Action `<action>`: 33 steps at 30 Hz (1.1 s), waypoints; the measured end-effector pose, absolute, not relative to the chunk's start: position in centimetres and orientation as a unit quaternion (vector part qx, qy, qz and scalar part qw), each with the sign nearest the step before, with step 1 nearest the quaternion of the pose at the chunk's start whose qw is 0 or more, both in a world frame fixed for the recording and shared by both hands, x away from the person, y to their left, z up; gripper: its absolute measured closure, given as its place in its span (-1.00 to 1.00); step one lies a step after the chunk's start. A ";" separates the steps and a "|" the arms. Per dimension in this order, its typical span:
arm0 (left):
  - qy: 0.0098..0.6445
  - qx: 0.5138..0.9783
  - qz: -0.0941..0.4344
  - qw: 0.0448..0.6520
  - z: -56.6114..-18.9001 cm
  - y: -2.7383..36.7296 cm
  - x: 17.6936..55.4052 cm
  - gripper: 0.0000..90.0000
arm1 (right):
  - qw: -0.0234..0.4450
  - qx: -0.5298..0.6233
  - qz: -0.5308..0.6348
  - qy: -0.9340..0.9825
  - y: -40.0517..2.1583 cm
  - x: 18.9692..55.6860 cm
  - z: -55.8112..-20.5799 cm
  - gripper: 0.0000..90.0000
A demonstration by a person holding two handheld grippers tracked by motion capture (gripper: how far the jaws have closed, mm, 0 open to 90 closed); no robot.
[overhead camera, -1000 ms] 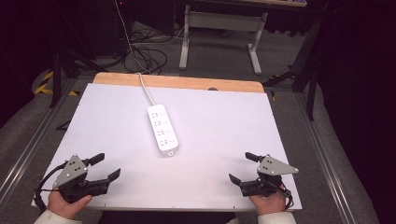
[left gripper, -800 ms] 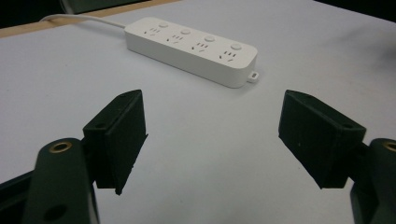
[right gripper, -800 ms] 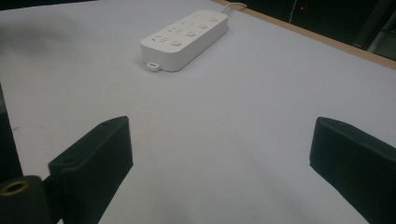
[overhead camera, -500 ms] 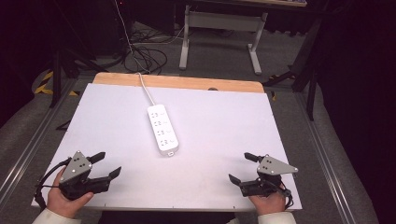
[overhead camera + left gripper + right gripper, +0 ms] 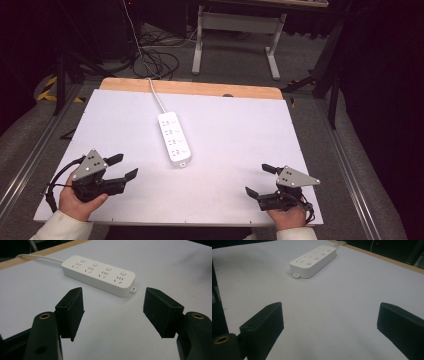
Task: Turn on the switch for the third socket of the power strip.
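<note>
A white power strip (image 5: 174,138) with several sockets lies flat in the middle of the white table top (image 5: 235,130), its cord (image 5: 155,94) running off the far edge. My left gripper (image 5: 123,167) rests near the front left corner, open and holding nothing; the strip (image 5: 98,274) lies ahead of its spread jaws. My right gripper (image 5: 261,180) sits near the front right corner, open too, with the strip (image 5: 314,261) farther off at its upper left.
A wooden strip (image 5: 190,88) borders the table's far edge. Behind it stand a metal desk frame (image 5: 235,30) and loose cables (image 5: 152,55) on the floor. Metal rails (image 5: 30,160) run along both table sides.
My left gripper has shifted slightly right and forward toward the power strip. The right gripper has hardly moved.
</note>
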State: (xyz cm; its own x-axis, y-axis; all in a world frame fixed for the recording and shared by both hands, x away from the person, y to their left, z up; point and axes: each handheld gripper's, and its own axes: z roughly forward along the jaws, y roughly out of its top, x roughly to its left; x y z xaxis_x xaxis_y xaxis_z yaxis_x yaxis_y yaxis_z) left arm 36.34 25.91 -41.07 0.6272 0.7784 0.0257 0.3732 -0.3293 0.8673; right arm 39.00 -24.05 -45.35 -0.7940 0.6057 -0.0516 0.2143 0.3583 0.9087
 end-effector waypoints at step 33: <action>0.348 0.808 0.204 0.430 -38.2 21.0 40.9 -0.18 | 0.176 0.256 0.514 0.800 -24.3 39.1 -45.5 -0.83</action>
State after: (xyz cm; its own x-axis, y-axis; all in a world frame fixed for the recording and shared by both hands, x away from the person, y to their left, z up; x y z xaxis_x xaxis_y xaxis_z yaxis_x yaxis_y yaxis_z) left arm 40.92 20.96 -38.18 0.6749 0.7373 0.0295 0.3871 -0.3878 0.8365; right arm 39.11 -24.30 -45.46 -0.8071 0.5901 -0.0177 0.2288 0.3403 0.9121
